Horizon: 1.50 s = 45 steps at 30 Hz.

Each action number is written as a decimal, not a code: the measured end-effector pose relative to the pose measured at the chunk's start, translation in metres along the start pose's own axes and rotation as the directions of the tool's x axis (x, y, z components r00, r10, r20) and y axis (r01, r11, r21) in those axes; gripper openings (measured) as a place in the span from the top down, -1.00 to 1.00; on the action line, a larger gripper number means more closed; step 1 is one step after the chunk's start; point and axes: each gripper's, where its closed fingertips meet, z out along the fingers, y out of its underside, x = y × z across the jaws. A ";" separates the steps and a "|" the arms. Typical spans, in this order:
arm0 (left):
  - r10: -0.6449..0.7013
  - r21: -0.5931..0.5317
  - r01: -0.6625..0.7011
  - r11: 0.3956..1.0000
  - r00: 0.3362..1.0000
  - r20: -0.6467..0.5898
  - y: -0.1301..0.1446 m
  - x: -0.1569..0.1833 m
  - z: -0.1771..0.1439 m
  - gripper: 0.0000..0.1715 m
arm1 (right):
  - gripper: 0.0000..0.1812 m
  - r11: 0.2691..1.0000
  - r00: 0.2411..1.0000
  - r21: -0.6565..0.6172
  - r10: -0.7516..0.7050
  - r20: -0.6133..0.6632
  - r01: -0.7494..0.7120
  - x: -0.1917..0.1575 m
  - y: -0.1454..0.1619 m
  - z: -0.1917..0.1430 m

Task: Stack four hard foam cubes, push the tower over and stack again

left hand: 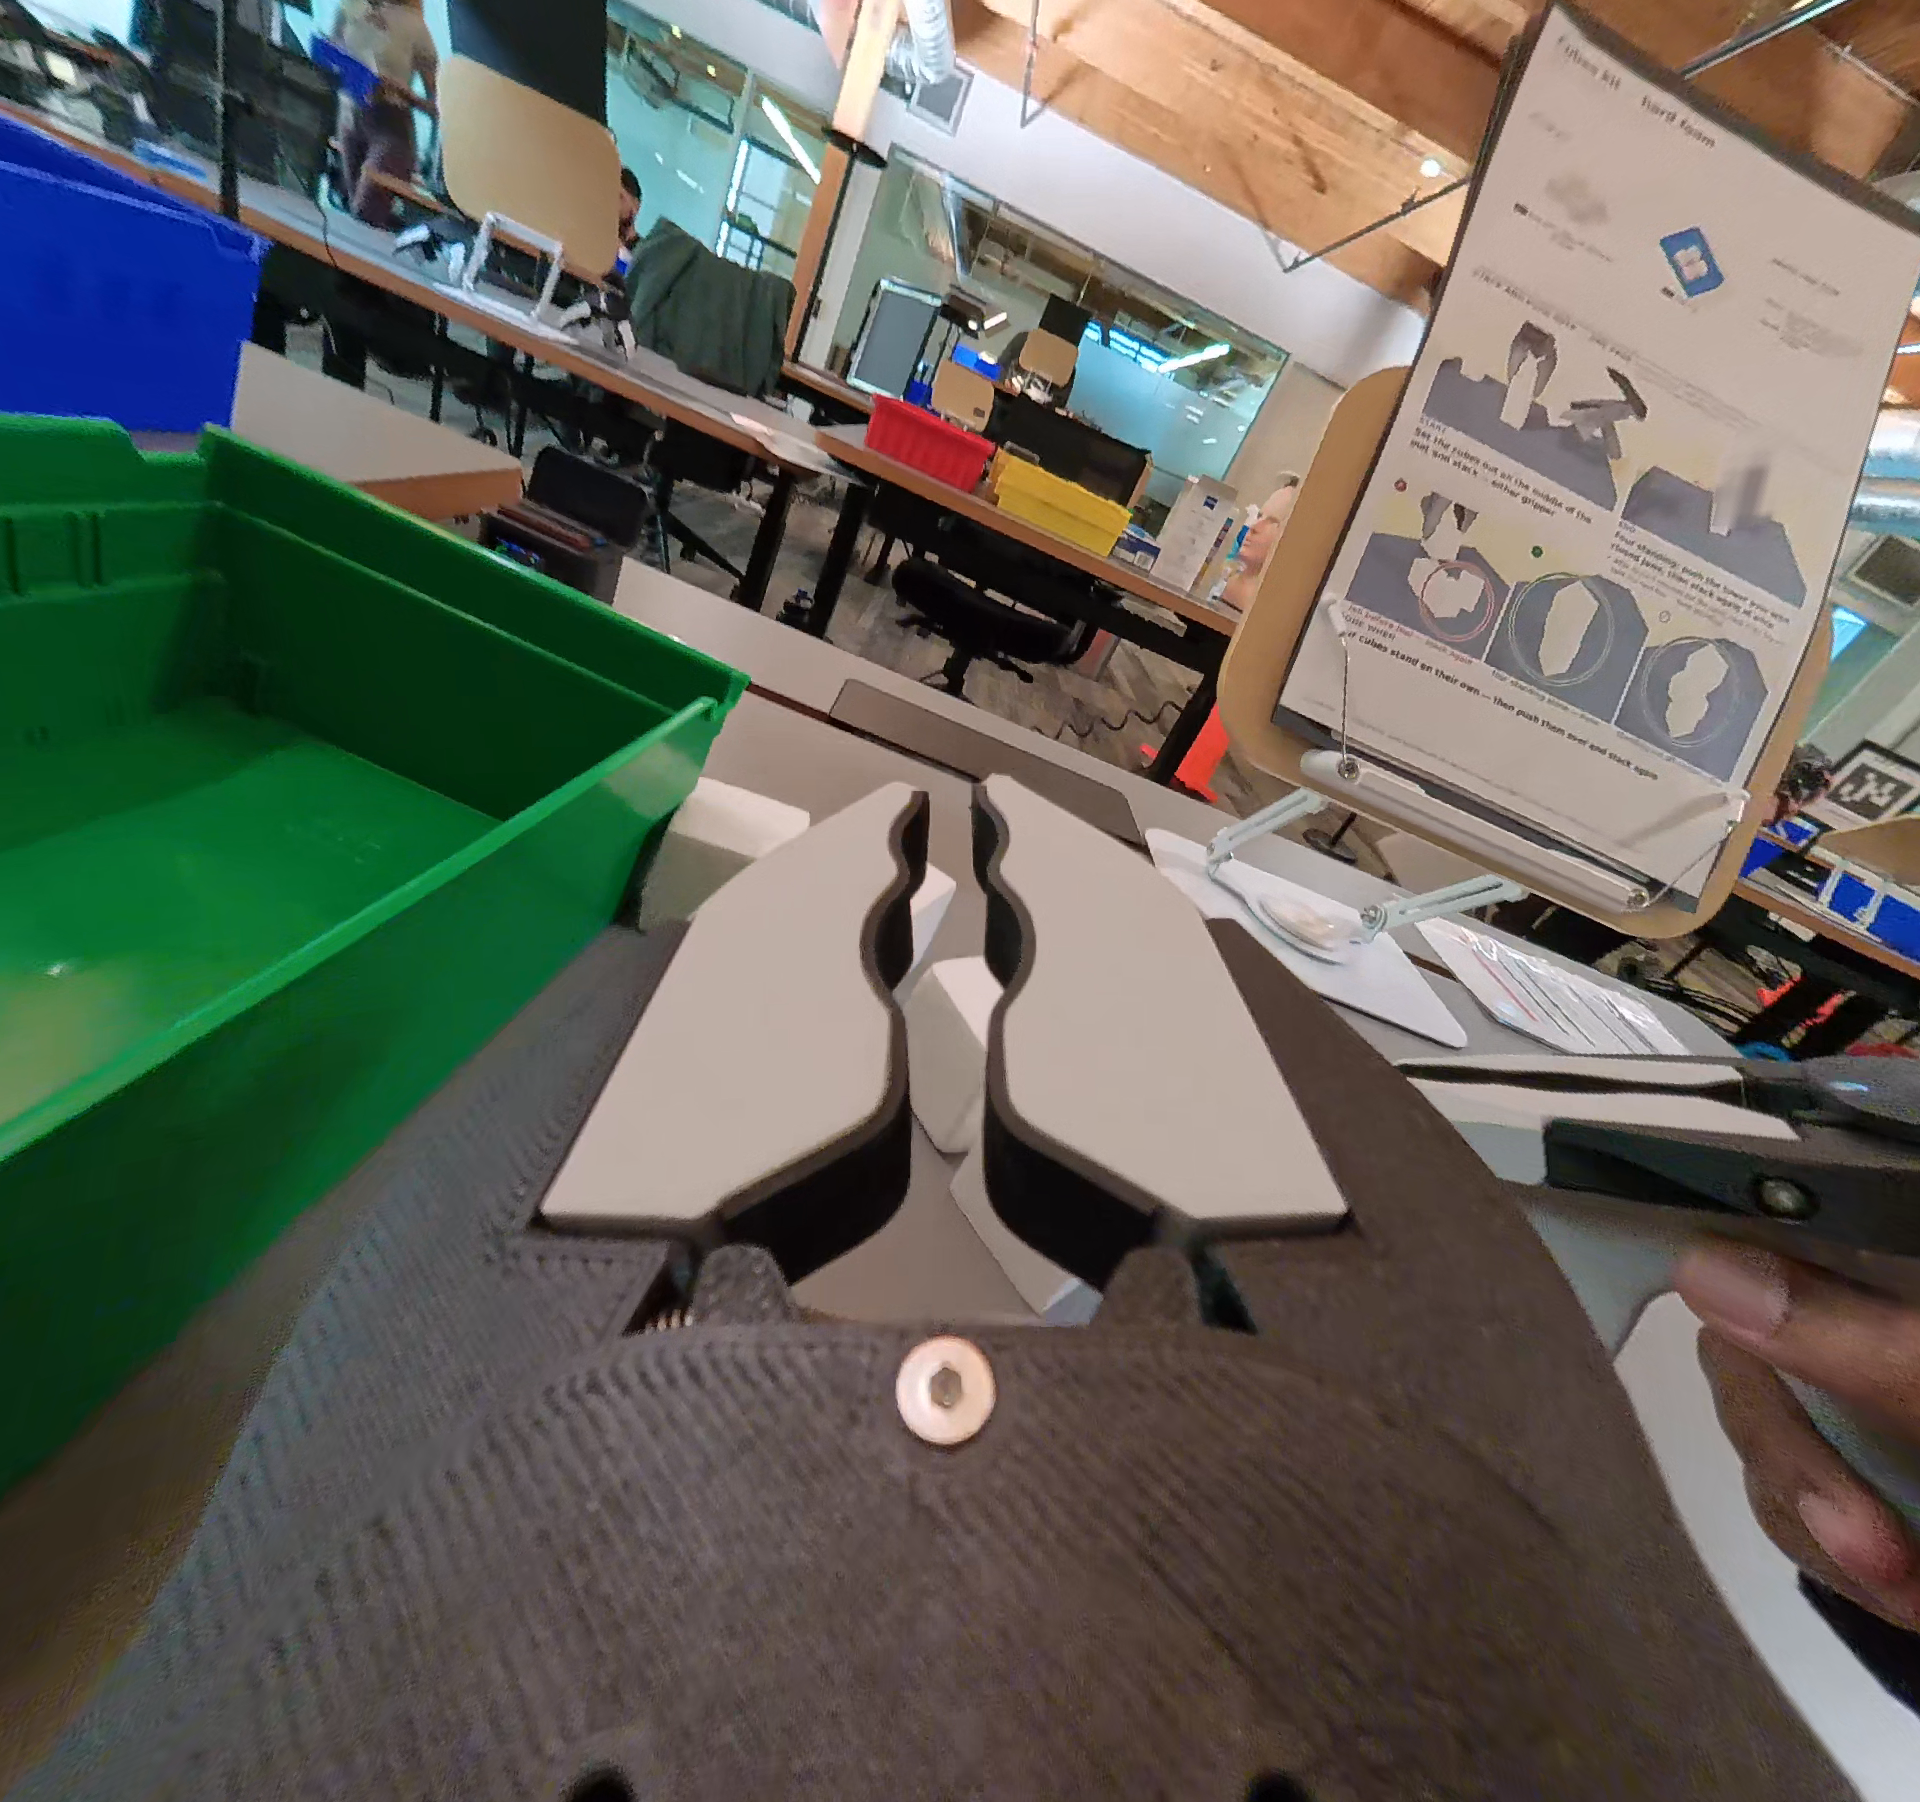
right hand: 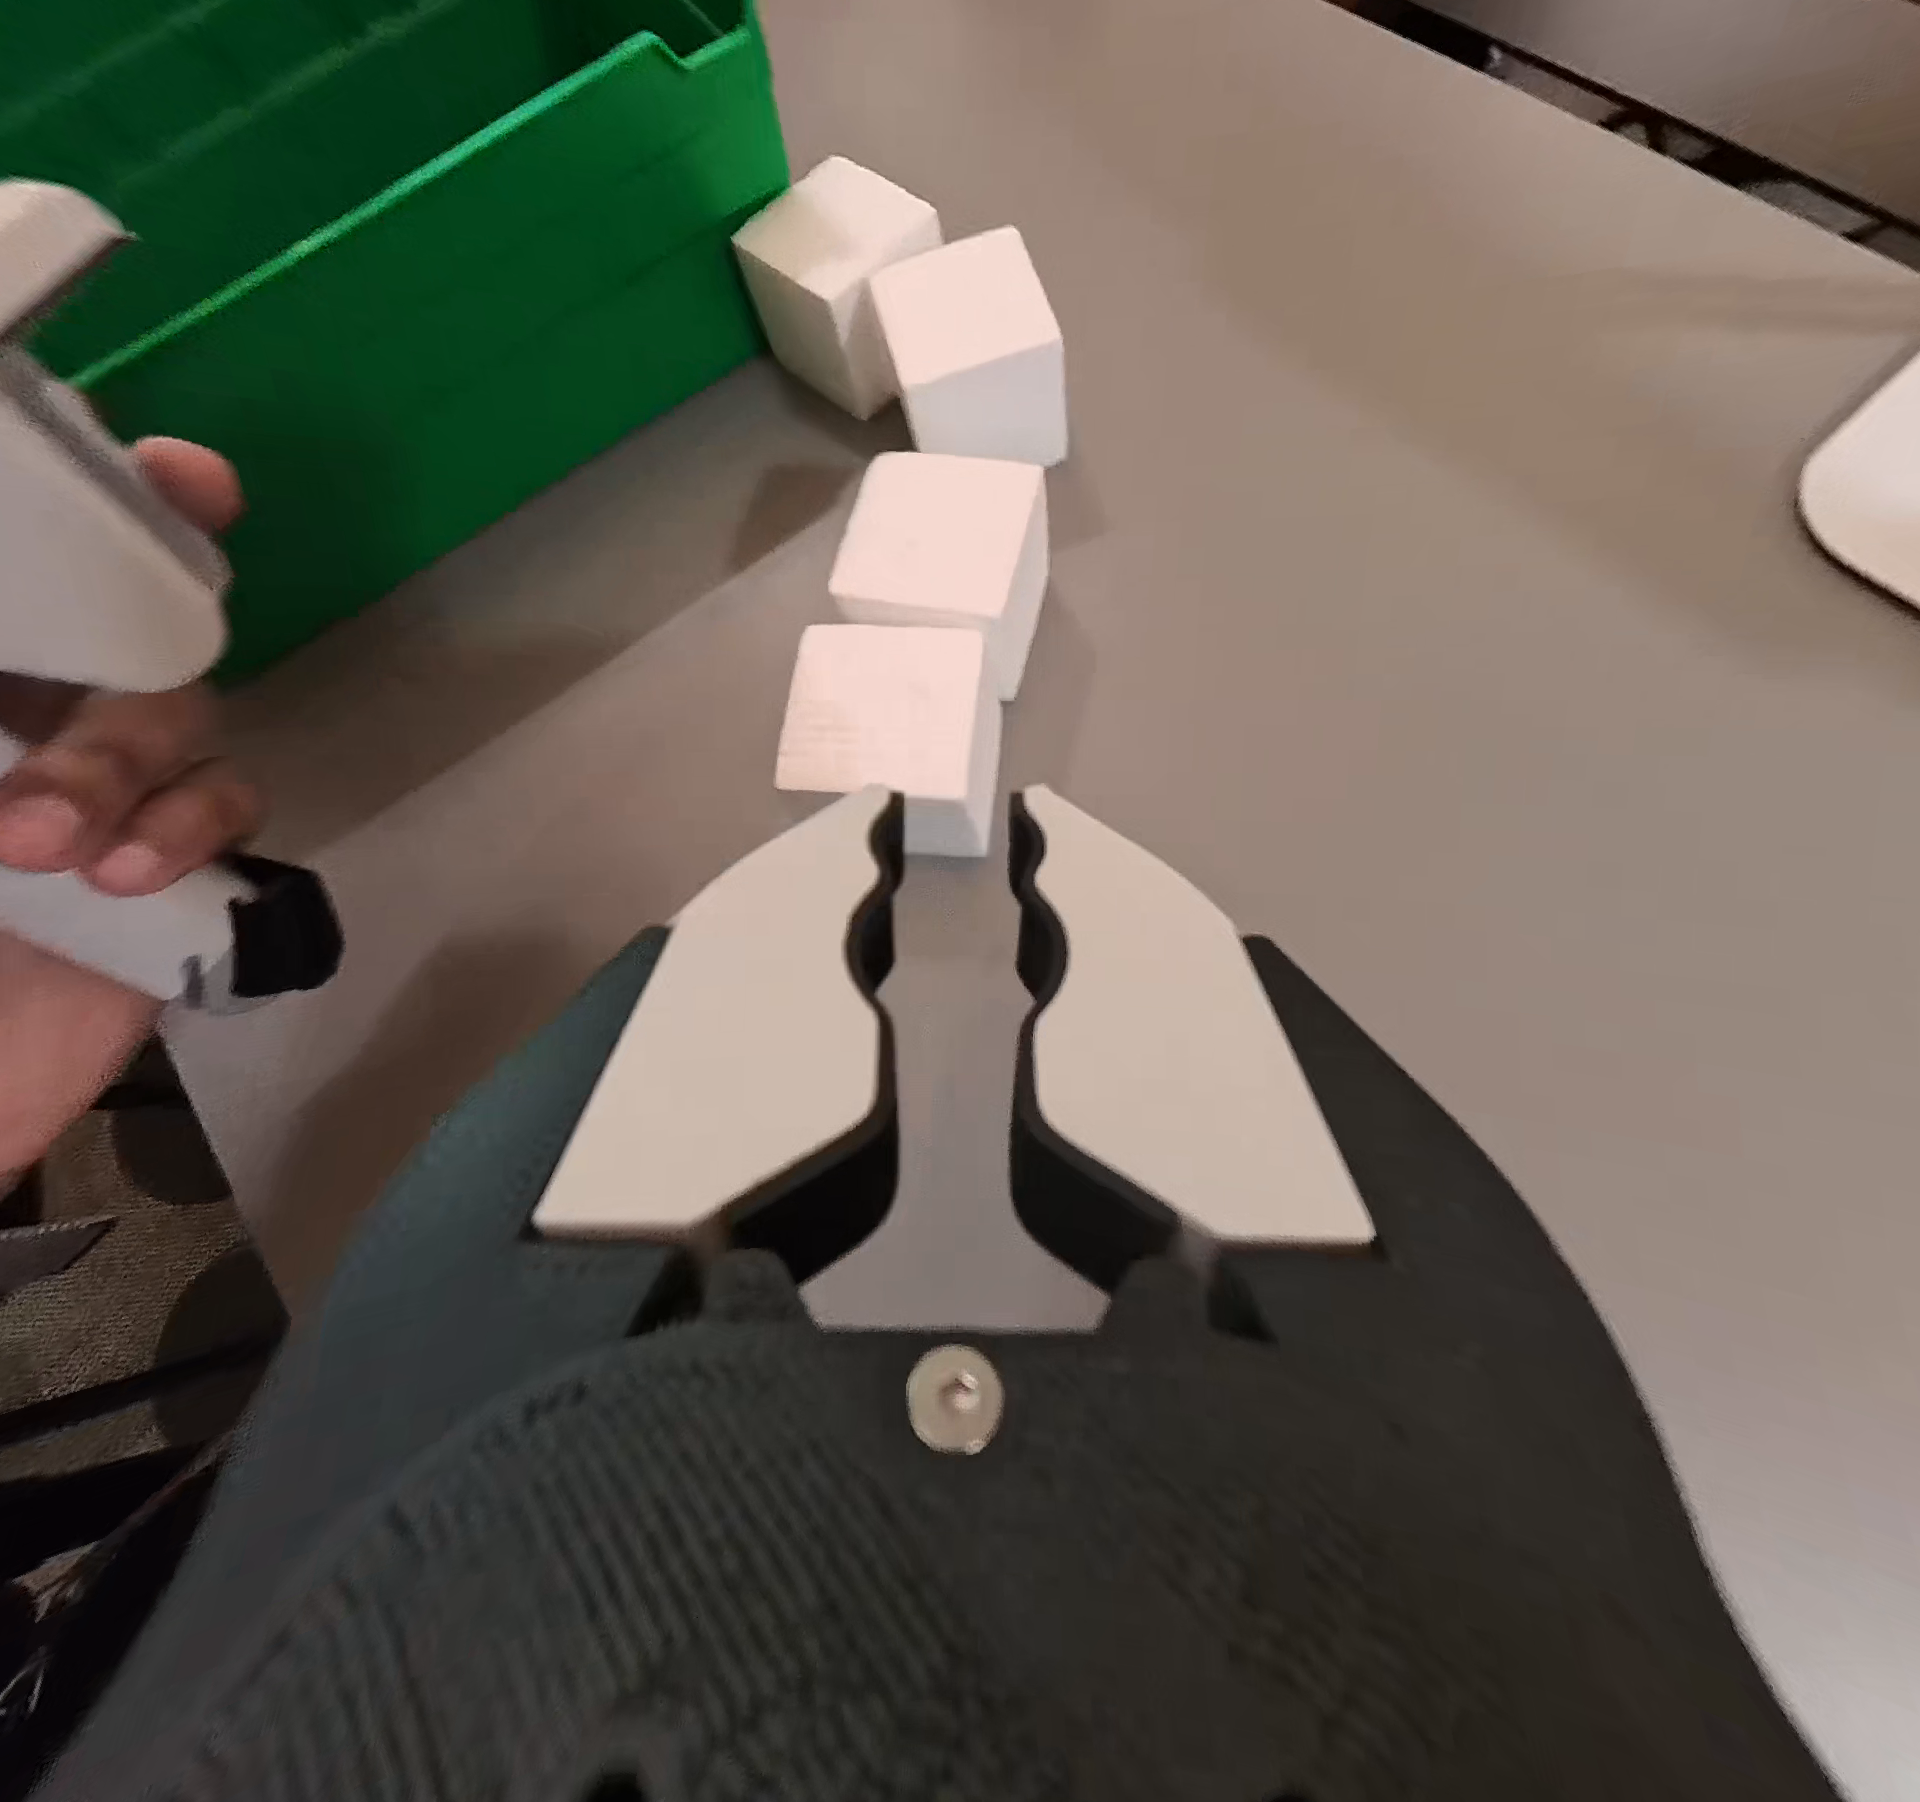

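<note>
Several white foam cubes lie in a crooked row on the grey table (right hand: 1351,557). The nearest cube (right hand: 883,713) is just beyond the tips of my right gripper (right hand: 951,802), which is open a little and empty. The farthest cube (right hand: 821,246) rests against the green bin (right hand: 416,318). My left gripper (left hand: 949,794) is raised beside the bin (left hand: 312,973), with the jaws nearly together and only a thin slit between them. It holds nothing. Cubes (left hand: 940,1035) show through the slit on the table beyond. Its handle (right hand: 94,557) sits in a hand at the left of the right wrist view.
The green bin looks empty inside. A printed sheet on a wooden stand (left hand: 1610,402) rises at the right, and its white base (right hand: 1870,505) sits on the table. The right gripper (left hand: 1714,1160) and a hand show at the right edge. A blue bin (left hand: 104,298) stands behind. My hands' fingertips stand some 15 cm from each other. My left tips are about 15 cm from the nearest cube (right hand: 883,713), my right tips only 6 cm.
</note>
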 end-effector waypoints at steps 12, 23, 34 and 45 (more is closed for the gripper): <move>-0.020 -0.116 0.012 0.993 0.998 -0.060 0.025 0.009 0.008 0.91 | 0.59 0.977 0.981 0.100 -0.192 0.024 0.189 -0.024 0.002 0.021; -0.079 -0.191 0.063 0.979 0.994 -0.077 0.038 0.009 0.012 0.89 | 0.18 0.982 0.979 0.081 -0.159 -0.128 0.170 -0.019 0.008 0.061; -0.022 -0.230 -0.011 0.973 0.990 -0.140 0.047 0.023 0.012 0.88 | 0.39 0.952 0.962 0.149 -0.256 -0.092 0.268 0.004 0.023 -0.003; -0.007 -0.415 -0.196 0.889 0.898 -0.439 0.101 0.093 -0.010 0.95 | 0.40 0.897 0.933 0.305 -0.355 0.063 0.321 0.077 0.088 -0.109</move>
